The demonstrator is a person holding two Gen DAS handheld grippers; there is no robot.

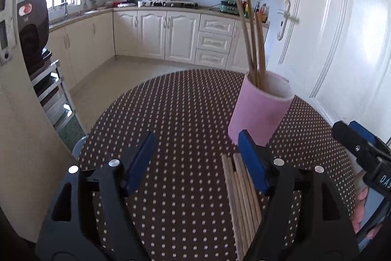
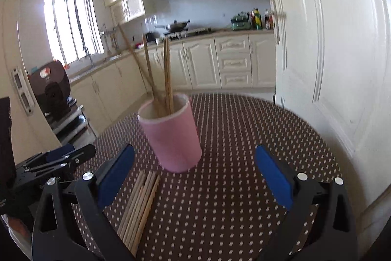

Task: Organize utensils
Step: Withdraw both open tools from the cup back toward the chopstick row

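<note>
A pink cylindrical holder stands on the round table with several wooden chopsticks upright in it. A bundle of loose wooden chopsticks lies flat on the cloth in front of the holder. My left gripper is open and empty, its right finger just beside the loose bundle. My right gripper is open and empty, wide apart, with the holder ahead between its fingers and the bundle next to its left finger. Each gripper shows at the edge of the other's view.
The table wears a brown cloth with white dots. A white door stands close on the right. A metal rack with a dark appliance stands to the left. Kitchen cabinets lie beyond.
</note>
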